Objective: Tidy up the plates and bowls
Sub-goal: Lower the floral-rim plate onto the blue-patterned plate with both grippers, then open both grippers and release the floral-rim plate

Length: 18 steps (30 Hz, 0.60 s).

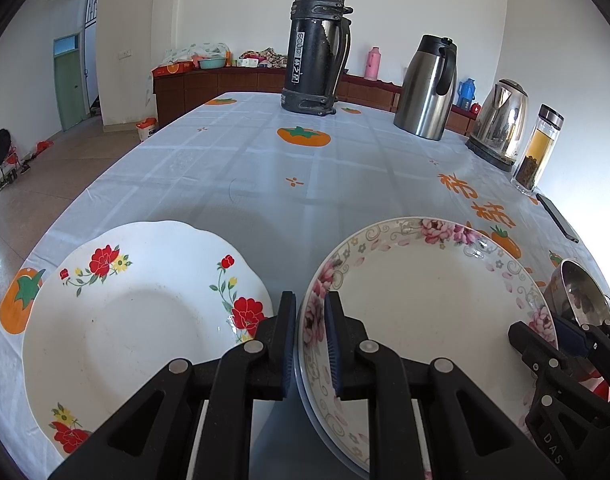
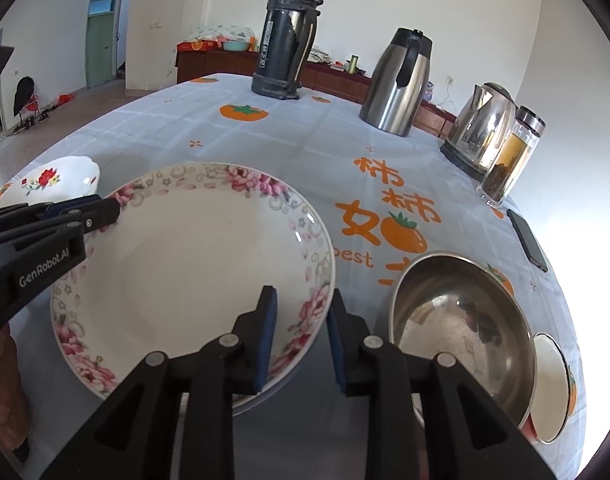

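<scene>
Pink plate (image 2: 193, 264) sits near the table's (image 1: 265, 168) front edge: white, deep, rim banded with pink peonies and grey scrolls. A second rim shows under it, so it lies stacked on another plate. Left of it, just beside, red plate (image 1: 145, 312): white, scalloped rim, red and yellow flowers, a few specks inside. Right of the pink plate, steel bowl (image 2: 461, 320), shiny, resting on a white dish (image 2: 553, 388).

Left gripper (image 1: 311, 300) straddles the pink plate's left rim, one finger outside, one inside, blue pads (image 1: 333, 344) close to the rim; whether they actually squeeze it I cannot tell. Right gripper (image 2: 301, 300) straddles the plate's near right rim, jaws spread with gaps either side of the rim, not pinching. Both come in low from the front edge, fingers pointing across the table.

Writing: "GenRobot.AI" on the left gripper's side, "DAS" partly readable on the right one. Tablecloth has orange persimmons, Chinese characters and "best". Tall black flask (image 1: 317, 44) reads "SCUP". Further right: steel jug (image 1: 429, 88), kettle (image 1: 501, 124), tea bottle (image 1: 539, 148), phone (image 1: 557, 218).
</scene>
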Available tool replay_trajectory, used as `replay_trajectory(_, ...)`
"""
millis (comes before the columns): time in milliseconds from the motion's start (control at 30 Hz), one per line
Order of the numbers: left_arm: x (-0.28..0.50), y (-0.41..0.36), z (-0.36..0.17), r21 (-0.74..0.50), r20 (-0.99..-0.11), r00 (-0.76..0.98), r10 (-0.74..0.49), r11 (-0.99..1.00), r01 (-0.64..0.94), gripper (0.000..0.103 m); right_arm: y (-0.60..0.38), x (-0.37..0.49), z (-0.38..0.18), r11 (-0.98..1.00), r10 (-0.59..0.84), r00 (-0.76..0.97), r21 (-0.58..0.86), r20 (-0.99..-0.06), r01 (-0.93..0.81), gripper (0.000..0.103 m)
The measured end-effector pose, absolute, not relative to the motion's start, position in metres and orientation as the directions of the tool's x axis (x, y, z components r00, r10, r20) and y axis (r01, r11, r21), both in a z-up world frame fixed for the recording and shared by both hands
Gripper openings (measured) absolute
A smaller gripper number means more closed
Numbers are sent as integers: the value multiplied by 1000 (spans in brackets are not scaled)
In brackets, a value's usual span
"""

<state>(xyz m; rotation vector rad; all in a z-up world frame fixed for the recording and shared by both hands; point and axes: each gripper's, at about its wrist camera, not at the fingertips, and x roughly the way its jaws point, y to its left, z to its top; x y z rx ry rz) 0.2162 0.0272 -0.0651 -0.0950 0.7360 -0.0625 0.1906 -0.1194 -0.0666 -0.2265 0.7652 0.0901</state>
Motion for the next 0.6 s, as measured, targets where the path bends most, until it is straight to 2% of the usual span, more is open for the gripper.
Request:
replay_trajectory(400, 216, 28, -65, -111, -663, 743, -90, 994, 22, 17, -118, 190, -69, 970, 6, 719, -169, -695, -172, 36)
replay_trajectory(600, 214, 30, -63, -124, -655, 749, -97, 992, 19, 17, -114, 186, -69, 971, 34, 718, -148, -696, -189, 51)
